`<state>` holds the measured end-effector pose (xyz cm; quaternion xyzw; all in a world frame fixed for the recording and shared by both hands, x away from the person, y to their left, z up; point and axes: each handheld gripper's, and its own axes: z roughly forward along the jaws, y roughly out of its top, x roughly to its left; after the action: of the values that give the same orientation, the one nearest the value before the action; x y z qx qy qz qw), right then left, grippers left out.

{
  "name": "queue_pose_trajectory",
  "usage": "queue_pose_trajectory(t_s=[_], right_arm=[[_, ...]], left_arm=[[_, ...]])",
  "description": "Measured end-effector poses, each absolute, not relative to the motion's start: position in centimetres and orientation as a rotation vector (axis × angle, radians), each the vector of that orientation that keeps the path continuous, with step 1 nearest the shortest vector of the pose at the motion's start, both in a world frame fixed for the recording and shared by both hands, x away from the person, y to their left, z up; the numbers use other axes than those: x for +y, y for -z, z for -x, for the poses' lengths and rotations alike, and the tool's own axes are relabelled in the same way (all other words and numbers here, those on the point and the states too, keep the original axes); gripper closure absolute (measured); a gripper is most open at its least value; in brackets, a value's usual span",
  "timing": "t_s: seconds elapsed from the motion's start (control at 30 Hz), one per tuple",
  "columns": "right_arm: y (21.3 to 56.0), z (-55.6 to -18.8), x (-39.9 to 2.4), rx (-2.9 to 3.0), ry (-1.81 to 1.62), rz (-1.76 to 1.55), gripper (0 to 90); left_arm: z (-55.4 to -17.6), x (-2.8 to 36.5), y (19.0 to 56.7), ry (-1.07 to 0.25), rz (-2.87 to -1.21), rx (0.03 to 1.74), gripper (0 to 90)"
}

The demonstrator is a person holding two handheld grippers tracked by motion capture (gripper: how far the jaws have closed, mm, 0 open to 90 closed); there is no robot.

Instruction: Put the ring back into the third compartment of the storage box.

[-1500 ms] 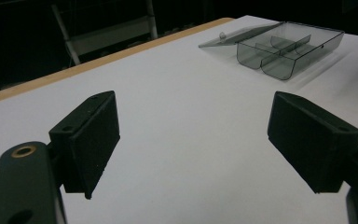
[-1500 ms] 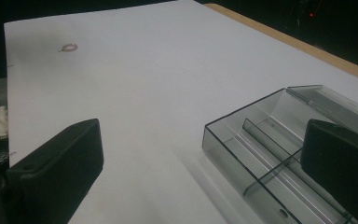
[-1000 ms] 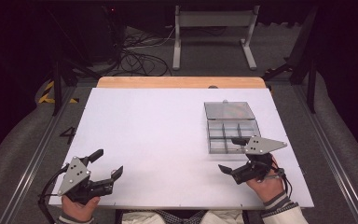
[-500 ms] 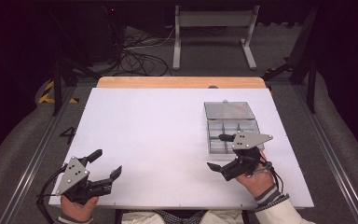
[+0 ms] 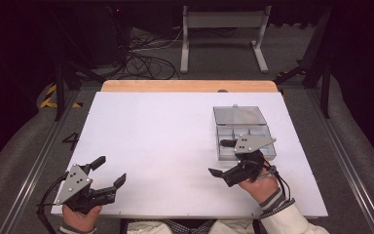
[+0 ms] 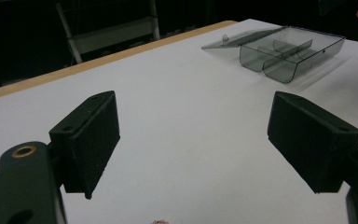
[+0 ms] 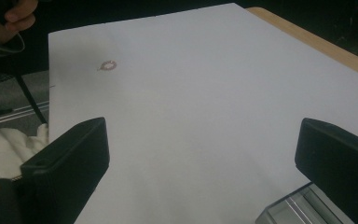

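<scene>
A clear plastic compartment box [image 5: 243, 135] lies on the right part of the white table [image 5: 165, 136], its lid [image 5: 238, 115] folded back flat behind it. The same box [image 6: 289, 52] sits far ahead in the left gripper view, and its corner [image 7: 303, 207] peeks in at the bottom right of the right gripper view. My right gripper [image 5: 220, 157] is open just left of the box's near end and points left, holding nothing. My left gripper [image 5: 109, 171] is open at the table's near left corner, also holding nothing. Both show wide-open jaws in their own views, left gripper [image 6: 196, 144] and right gripper [image 7: 205, 163].
A small brownish ring [image 7: 107, 66] lies on the white surface near the table's near edge in the right gripper view. A wooden strip [image 5: 190, 86] borders the far edge. Cables [image 5: 141, 58] and a metal stand [image 5: 224, 29] are on the floor beyond.
My right gripper has moved left and forward along the box's left side and turned to point left. The left gripper has stayed put.
</scene>
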<state>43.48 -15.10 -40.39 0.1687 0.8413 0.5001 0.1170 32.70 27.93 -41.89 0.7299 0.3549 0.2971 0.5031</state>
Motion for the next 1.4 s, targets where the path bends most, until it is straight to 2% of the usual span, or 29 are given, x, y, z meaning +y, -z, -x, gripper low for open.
queue_pose_trajectory(t_s=[0.37, 0.93, 1.4], right_arm=[[40.4, -44.5, -12.2, 2.538, -1.556, -0.462, 7.1], [41.0, -45.5, -6.7, 2.605, -1.48, -0.378, 10.2], [41.7, -45.9, -4.2, 2.658, -1.459, -0.352, 13.2]], left_arm=[[-32.7, 27.9, 41.9, -0.715, -1.758, 0.859, 17.3], [-32.7, 28.1, 41.9, -0.706, -1.741, 0.863, 17.7], [-32.6, 28.3, 41.8, -0.706, -1.731, 0.867, 17.7]])
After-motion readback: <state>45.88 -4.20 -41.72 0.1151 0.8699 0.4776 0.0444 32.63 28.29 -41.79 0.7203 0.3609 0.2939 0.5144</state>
